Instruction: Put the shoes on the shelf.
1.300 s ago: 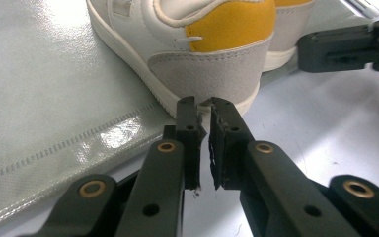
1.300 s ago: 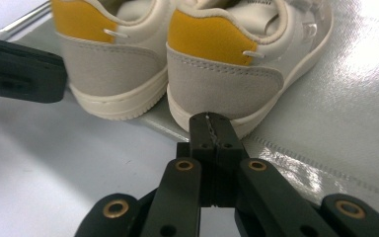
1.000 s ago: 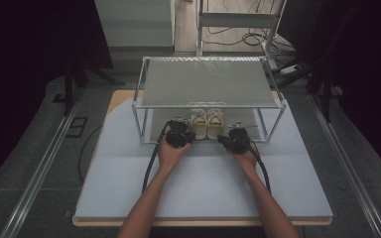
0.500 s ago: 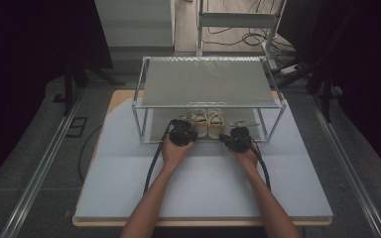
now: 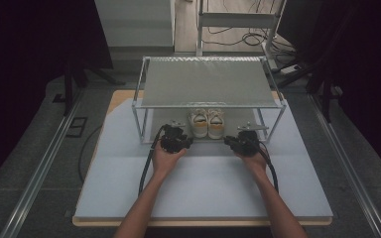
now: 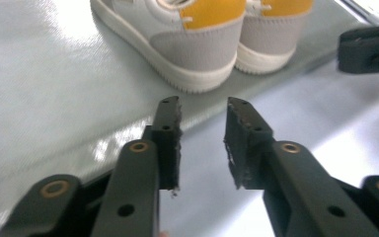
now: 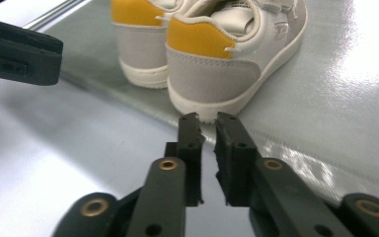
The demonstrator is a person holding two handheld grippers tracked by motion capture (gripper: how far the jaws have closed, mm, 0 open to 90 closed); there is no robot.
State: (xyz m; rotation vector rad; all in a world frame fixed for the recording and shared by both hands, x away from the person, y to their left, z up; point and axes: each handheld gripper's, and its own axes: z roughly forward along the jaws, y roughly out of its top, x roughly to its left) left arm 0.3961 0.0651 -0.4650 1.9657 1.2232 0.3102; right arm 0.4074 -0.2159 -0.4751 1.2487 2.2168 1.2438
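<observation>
Pair of white sneakers w/ yellow heel tabs sits side by side on the lower level of the metal rack, heels toward the person. Left claw & right claw hover just in front of the heels, not touching. Both claws have just been opening; each slightly apart now, nothing between them. Rack stands on the desk.
</observation>
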